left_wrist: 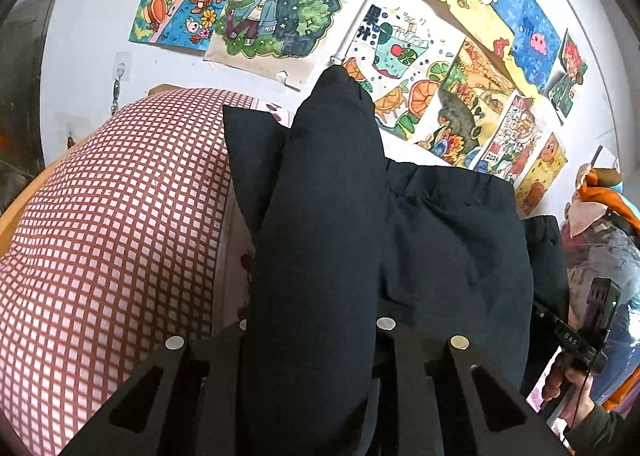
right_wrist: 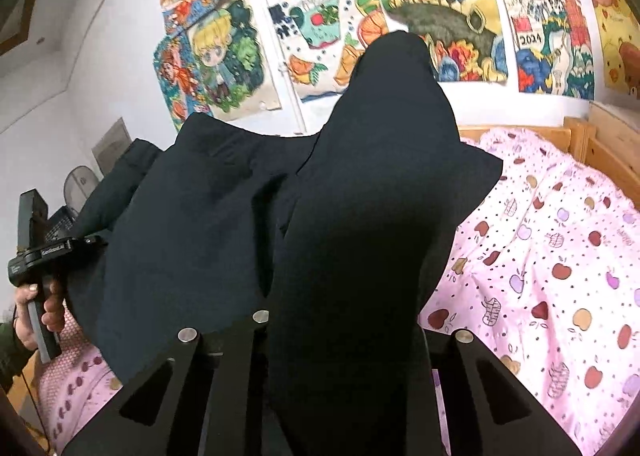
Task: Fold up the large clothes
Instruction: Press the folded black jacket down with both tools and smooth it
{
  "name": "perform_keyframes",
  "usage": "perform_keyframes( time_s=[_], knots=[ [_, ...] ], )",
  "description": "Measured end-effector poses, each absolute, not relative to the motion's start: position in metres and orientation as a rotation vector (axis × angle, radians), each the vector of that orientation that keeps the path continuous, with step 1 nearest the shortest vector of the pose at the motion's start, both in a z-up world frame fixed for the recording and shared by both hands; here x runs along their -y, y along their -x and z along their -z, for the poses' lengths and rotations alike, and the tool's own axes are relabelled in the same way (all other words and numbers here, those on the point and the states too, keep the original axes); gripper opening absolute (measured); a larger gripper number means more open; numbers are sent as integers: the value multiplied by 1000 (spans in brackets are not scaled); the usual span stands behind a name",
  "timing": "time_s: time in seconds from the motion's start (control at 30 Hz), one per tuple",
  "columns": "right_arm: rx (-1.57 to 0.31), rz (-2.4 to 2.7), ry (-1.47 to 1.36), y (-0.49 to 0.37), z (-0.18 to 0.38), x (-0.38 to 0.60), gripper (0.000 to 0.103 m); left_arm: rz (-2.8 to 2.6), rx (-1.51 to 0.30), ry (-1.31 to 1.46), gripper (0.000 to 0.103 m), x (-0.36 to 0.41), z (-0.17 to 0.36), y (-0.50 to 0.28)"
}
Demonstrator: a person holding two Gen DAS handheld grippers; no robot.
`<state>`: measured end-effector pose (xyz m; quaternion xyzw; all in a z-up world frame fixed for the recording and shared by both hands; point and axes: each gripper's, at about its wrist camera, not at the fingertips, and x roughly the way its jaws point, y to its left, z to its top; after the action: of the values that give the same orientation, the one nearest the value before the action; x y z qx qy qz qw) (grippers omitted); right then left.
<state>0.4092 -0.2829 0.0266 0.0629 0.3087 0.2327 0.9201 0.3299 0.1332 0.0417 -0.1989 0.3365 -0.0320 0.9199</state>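
Observation:
A large black padded garment (left_wrist: 440, 240) hangs lifted above the bed, stretched between both grippers; it also shows in the right wrist view (right_wrist: 192, 232). My left gripper (left_wrist: 316, 332) is shut on a thick fold of the garment that bulges up between its fingers and hides the tips. My right gripper (right_wrist: 344, 320) is shut on another bunched fold (right_wrist: 384, 176) of the same garment, its tips hidden too. The right gripper's handle and the hand on it show at the right edge of the left wrist view (left_wrist: 580, 340). The left gripper's handle shows at the left of the right wrist view (right_wrist: 40, 256).
A red-and-white checked pillow (left_wrist: 108, 224) lies left. A pink apple-print bedsheet (right_wrist: 540, 256) covers the bed, with a wooden frame (right_wrist: 600, 144) at the far right. Colourful drawings (left_wrist: 280, 4) cover the wall behind. A pile of clothes and bags (left_wrist: 600, 216) stands right.

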Motion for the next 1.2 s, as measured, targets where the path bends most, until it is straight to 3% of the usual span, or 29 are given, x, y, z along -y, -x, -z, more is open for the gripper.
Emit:
perform_keyframes(
  time_s=[0.5,0.97,1.2],
  knots=[
    [-627,-494,-50,-347,-83,282,17,65,-761,434,19,-130,-77,-273],
    [-783,-460,-39,-314,-64,275,17,11,-884,454,19,-131,-53,-230],
    [-821,-415,-69,-318,-47,277,21,-15,-901,485,25,-140,-37,-232]
  ],
)
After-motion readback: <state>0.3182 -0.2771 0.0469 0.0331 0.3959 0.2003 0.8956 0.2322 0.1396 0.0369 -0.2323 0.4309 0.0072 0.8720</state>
